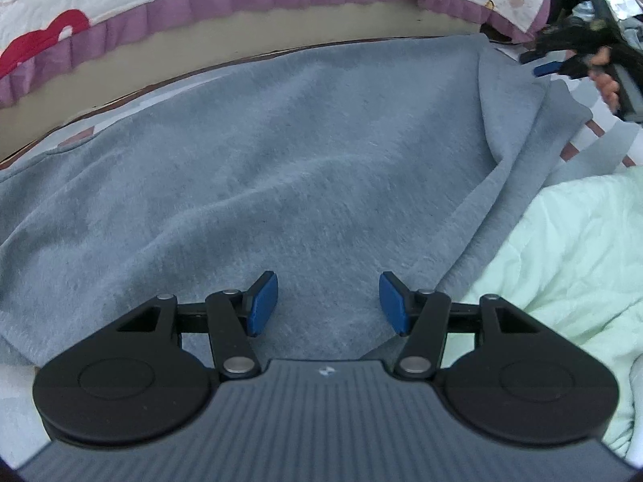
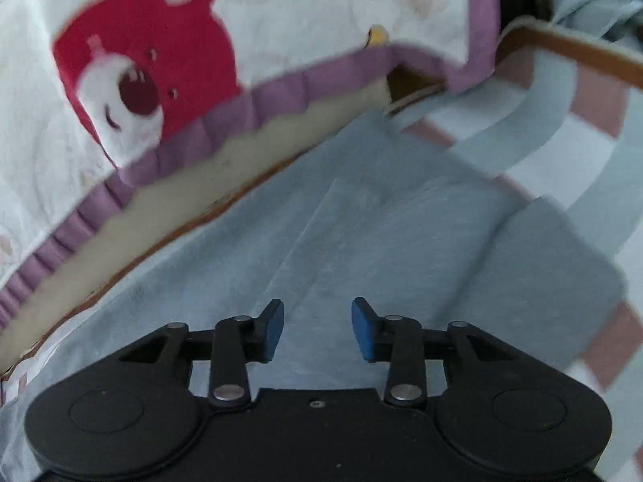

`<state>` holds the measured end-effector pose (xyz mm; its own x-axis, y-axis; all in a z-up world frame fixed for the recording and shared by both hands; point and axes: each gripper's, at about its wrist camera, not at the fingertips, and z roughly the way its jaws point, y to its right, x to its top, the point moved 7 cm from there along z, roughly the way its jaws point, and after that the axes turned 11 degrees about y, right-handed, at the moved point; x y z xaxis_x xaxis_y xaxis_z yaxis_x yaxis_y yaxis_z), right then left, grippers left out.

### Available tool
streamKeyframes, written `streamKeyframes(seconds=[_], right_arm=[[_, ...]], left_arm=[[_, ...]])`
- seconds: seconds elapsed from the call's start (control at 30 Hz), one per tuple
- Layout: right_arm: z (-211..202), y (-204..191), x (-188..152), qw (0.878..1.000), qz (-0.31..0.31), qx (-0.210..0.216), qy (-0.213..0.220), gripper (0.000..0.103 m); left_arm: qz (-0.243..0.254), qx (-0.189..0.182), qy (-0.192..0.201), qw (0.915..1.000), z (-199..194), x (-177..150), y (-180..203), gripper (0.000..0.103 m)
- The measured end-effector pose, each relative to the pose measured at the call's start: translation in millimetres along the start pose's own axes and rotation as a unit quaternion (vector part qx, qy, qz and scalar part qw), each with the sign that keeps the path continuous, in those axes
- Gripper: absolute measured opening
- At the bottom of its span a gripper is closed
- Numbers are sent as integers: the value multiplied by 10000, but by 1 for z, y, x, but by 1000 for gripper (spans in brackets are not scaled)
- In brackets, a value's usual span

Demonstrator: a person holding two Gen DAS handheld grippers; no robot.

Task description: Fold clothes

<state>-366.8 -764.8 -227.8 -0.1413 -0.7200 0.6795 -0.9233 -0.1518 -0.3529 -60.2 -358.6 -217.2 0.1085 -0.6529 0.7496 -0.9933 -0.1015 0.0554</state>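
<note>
A grey-blue fleece garment (image 1: 281, 168) lies spread over the bed, with a folded-over flap along its right side. My left gripper (image 1: 328, 302) hovers open just above its near part, nothing between the blue pads. In the right wrist view the same garment (image 2: 361, 241) shows layered folds and a sleeve end (image 2: 554, 257) at the right. My right gripper (image 2: 317, 329) is open over it, holding nothing. The right gripper (image 1: 540, 65) also appears far off at the top right of the left wrist view, held by a hand.
A white quilt with red bears and a purple frill (image 1: 225, 4) hangs behind the bed edge; its bear print (image 2: 136, 64) shows in the right wrist view. A pale green quilt (image 1: 570, 249) lies at the right. A checked sheet (image 2: 582, 112) covers the bed.
</note>
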Motion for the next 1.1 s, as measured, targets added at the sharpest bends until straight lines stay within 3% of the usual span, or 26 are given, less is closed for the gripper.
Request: streamKeyframes(seconds=[0.13, 0.23, 0.27, 0.3, 0.33, 0.37, 0.53, 0.63, 0.7, 1.0, 1.1], right_arm=[[36, 1, 0, 9972, 208, -702, -160, 48], [53, -1, 3, 9962, -54, -868, 70, 54], [57, -4, 3, 9958, -205, -881, 156, 52], [58, -7, 2, 9952, -415, -863, 221, 13], [58, -8, 2, 9946, -572, -815, 277, 6], [56, -8, 4, 9946, -664, -730, 322, 5], [-16, 4, 32, 9914, -163, 8, 1301, 4], [-94, 17, 47, 9745, 432, 412, 2164, 4], [-143, 35, 39, 9664, 442, 221, 2523, 4], [-121, 130, -36, 9813, 753, -856, 1553, 3], [-108, 136, -44, 9797, 1017, -884, 1481, 4]], left_arm=[[-144, 63, 7, 9999, -1, -4, -8, 55], [-201, 52, 12, 9998, 0, -5, -10, 55], [-204, 54, 9, 9998, 0, -5, -11, 55], [-208, 56, 5, 9998, 1, -6, -11, 55], [-212, 58, 2, 9998, 1, -5, -11, 55], [-224, 57, 5, 9997, 0, -5, -11, 55], [-350, 39, 64, 9994, -3, 0, -13, 55], [-407, 44, 151, 9990, -8, 4, -15, 55], [-440, 2, 196, 9988, -12, 7, -16, 56], [-325, 74, -53, 9994, -11, -1, -15, 59], [-342, 143, -87, 9993, -12, -2, -17, 59]])
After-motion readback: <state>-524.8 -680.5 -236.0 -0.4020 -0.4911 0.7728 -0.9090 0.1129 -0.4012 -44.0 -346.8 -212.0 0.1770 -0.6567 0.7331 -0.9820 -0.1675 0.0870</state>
